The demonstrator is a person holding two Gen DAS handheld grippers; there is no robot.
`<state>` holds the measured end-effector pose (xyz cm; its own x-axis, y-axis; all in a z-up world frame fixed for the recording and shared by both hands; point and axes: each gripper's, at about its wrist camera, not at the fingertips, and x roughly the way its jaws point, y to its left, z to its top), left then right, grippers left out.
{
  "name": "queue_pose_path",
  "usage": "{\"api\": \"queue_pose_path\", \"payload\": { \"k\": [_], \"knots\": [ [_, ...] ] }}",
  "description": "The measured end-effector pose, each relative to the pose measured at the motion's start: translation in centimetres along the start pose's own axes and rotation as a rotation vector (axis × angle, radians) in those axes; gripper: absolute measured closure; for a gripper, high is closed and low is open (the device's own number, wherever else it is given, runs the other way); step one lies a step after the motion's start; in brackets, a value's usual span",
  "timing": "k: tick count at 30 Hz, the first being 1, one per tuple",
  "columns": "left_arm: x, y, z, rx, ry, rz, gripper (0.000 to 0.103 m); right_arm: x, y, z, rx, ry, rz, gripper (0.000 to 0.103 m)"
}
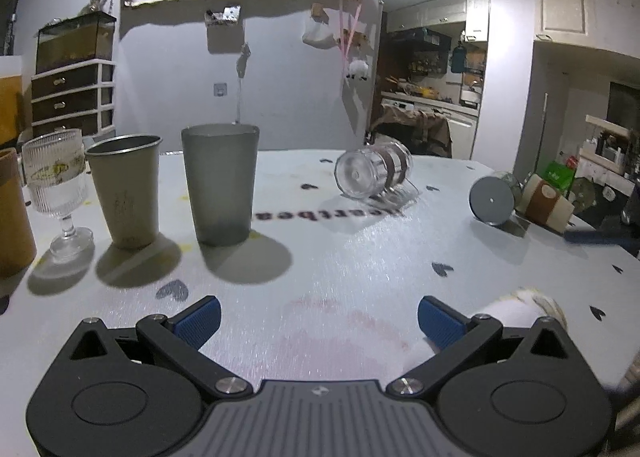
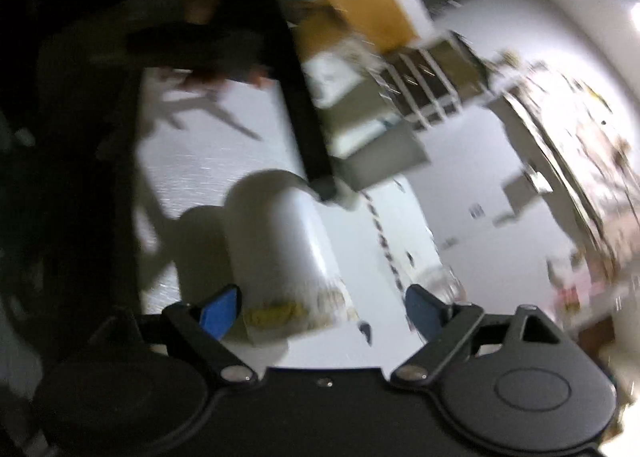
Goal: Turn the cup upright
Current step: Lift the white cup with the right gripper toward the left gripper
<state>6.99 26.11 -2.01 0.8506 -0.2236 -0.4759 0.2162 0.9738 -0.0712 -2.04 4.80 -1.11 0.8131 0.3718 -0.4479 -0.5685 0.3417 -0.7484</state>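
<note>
In the left wrist view, a clear glass cup point(image 1: 372, 173) with a brown band lies on its side on the white table point(image 1: 328, 257). Two more cups lie tipped at the far right: a grey-bottomed one point(image 1: 494, 199) and a cream one with a brown sleeve point(image 1: 546, 205). My left gripper point(image 1: 318, 319) is open and empty, low over the near table. In the blurred, tilted right wrist view, a white cup point(image 2: 280, 249) with a yellow pattern sits between the fingers of my open right gripper point(image 2: 322, 309). I cannot tell whether the pads touch it.
Upright at the left stand a frosted grey tumbler point(image 1: 220, 183), a metal cup point(image 1: 126, 189), a ribbed stemmed glass point(image 1: 58, 189) and a brown container point(image 1: 12, 217). The white cup point(image 1: 516, 311) shows at the lower right. A dark bar point(image 2: 304, 113) crosses the right wrist view.
</note>
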Motion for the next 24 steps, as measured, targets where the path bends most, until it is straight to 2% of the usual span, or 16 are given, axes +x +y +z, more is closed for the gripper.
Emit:
{"api": "queue_pose_path", "payload": {
  "k": [4,8,12,15,18,20,22,24],
  "knots": [
    [-0.2,0.2,-0.2,-0.016,0.038,-0.034,0.0,0.0,-1.8,-1.3,0.217,0.016,-0.052,0.014],
    [-0.4,0.0,-0.8,-0.048,0.081,-0.099,0.0,0.6,-3.2,-2.5,0.451,0.021,-0.083,0.015],
    [-0.6,-0.6,-1.1,-0.057,0.1,-0.139,0.0,3.3,-5.3,-3.4,0.676,0.026,-0.06,0.026],
    [-0.8,-0.5,-1.0,-0.08,0.101,-0.154,0.0,4.0,-6.3,-4.4,0.847,0.031,-0.024,0.028],
    [-0.8,0.0,-0.8,-0.139,0.111,-0.18,0.0,3.7,-6.8,-5.6,1.112,0.03,0.061,0.027],
    [-0.7,0.3,-0.6,-0.171,0.12,-0.197,0.001,3.1,-7.0,-6.4,1.286,0.007,0.186,0.027],
    [-0.5,0.6,-0.4,-0.208,0.132,-0.215,0.004,2.9,-6.8,-6.5,1.378,-0.027,0.279,0.027],
    [-0.1,1.0,-0.4,-0.261,0.163,-0.251,0.01,3.0,-6.3,-5.9,1.412,-0.047,0.344,0.029]
  ]
}}
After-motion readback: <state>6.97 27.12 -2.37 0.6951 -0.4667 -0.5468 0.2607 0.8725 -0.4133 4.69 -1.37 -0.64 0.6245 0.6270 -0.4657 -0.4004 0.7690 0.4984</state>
